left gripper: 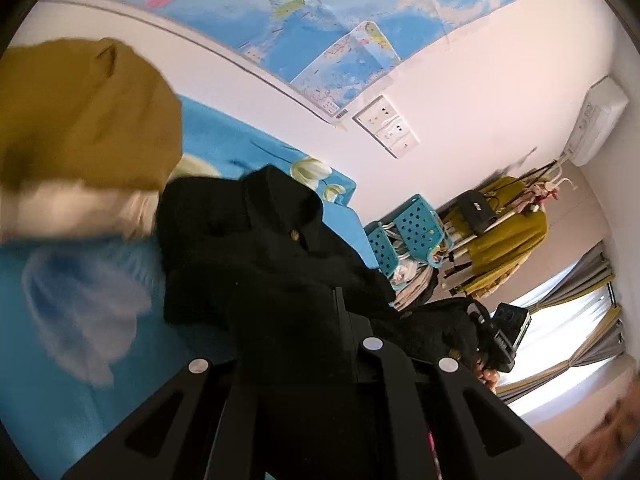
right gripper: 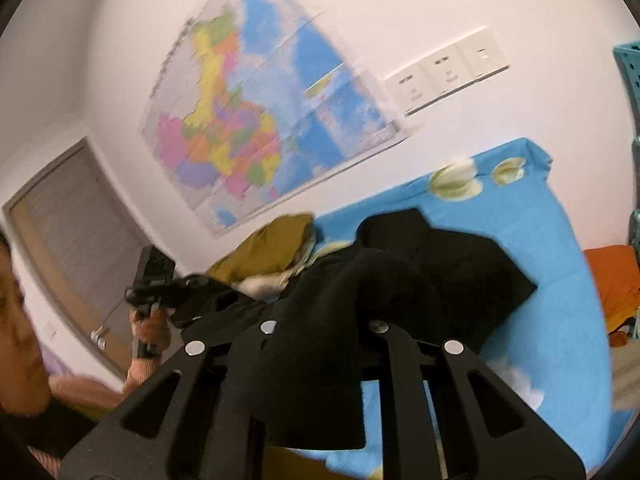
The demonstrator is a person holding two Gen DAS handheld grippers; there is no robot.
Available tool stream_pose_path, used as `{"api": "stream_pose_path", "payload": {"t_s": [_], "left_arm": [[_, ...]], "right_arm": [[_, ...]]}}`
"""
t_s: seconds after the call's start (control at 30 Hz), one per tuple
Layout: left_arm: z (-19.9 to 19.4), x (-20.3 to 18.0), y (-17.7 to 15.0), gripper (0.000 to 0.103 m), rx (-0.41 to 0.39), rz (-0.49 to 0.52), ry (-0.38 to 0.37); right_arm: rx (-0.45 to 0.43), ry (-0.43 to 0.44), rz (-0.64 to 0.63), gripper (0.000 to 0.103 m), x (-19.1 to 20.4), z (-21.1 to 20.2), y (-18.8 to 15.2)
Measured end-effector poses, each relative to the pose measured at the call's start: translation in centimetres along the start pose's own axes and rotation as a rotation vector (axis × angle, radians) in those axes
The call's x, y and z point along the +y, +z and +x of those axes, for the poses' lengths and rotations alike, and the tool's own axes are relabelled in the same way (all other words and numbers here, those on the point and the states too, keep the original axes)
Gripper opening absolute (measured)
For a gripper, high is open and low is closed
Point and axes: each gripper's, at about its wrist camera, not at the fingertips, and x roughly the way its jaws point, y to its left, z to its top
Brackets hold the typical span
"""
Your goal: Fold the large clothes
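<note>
Both grippers, left (left gripper: 340, 308) and right (right gripper: 324, 292), clench the black coat (left gripper: 260, 240) above the blue flowered bedsheet (right gripper: 560, 300); a map (right gripper: 256, 120) hangs on the wall beyond the bed's far edge.

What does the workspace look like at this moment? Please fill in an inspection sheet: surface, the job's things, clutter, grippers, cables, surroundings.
Surface: bed with a blue flower-print sheet.
Job's things: black coat, partly lifted off the sheet, one end bunched at each gripper.
Clutter: mustard garment heaped over pale cloth beside the coat; orange cloth at the bed's edge.
Grippers: left gripper shut on the black coat; right gripper shut on the black coat.
Cables: nothing seen.
Surroundings: wall map, socket panel, air conditioner, clothes rack with a mustard garment, blue perforated baskets, curtained window.
</note>
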Motion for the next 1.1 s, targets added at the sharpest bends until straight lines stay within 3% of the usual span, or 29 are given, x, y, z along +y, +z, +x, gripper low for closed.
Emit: {"api": "stream_pose_path", "payload": {"t_s": [0.2, 0.4, 0.47, 0.53, 0.57, 0.6, 0.63, 0.7, 0.77, 0.9, 1.0, 1.1], "left_arm": [[6.3, 1.6, 8.2, 0.008, 0.068, -0.083, 0.067], [16.1, 6.5, 14.0, 0.011, 0.189, -0.224, 0.207], [17.9, 8.5, 14.6, 0.026, 0.221, -0.296, 0.237], [18.2, 10.3, 14.8, 0.040, 0.210, -0.353, 0.184], [17.7, 10.7, 14.8, 0.059, 0.187, -0.355, 0.157], [17.1, 10.9, 14.7, 0.065, 0.168, -0.352, 0.130], [16.0, 10.9, 14.4, 0.067, 0.140, -0.335, 0.080], [13.8, 10.1, 13.3, 0.069, 0.078, -0.250, 0.040], [12.9, 8.5, 11.6, 0.075, 0.059, -0.136, 0.105], [14.1, 3.8, 8.1, 0.075, 0.119, 0.124, 0.226], [16.0, 1.1, 6.9, 0.076, 0.147, 0.276, 0.258], [19.1, -2.1, 5.5, 0.082, 0.184, 0.436, 0.252]], "right_arm": [[0.036, -0.076, 0.154, 0.012, -6.4, 5.7, 5.5], [0.140, -0.213, 0.434, 0.017, -16.5, 12.8, 6.1], [0.185, -0.243, 0.507, 0.022, -18.9, 14.5, 5.1], [0.179, -0.223, 0.561, 0.033, -20.0, 14.8, 4.2], [0.178, -0.214, 0.553, 0.035, -20.1, 14.7, 4.0], [0.167, -0.209, 0.534, 0.041, -19.9, 14.4, 3.8], [0.157, -0.196, 0.525, 0.054, -19.6, 14.0, 3.7], [0.109, -0.168, 0.499, 0.069, -18.8, 12.6, 3.8], [0.072, -0.242, 0.395, 0.078, -16.9, 11.3, 4.4], [0.092, -0.272, 0.160, 0.078, -12.0, 11.0, 4.5], [0.218, -0.313, -0.141, 0.078, -6.0, 14.4, 3.0], [0.346, -0.345, -0.341, 0.075, -2.8, 18.6, 0.5]]}}
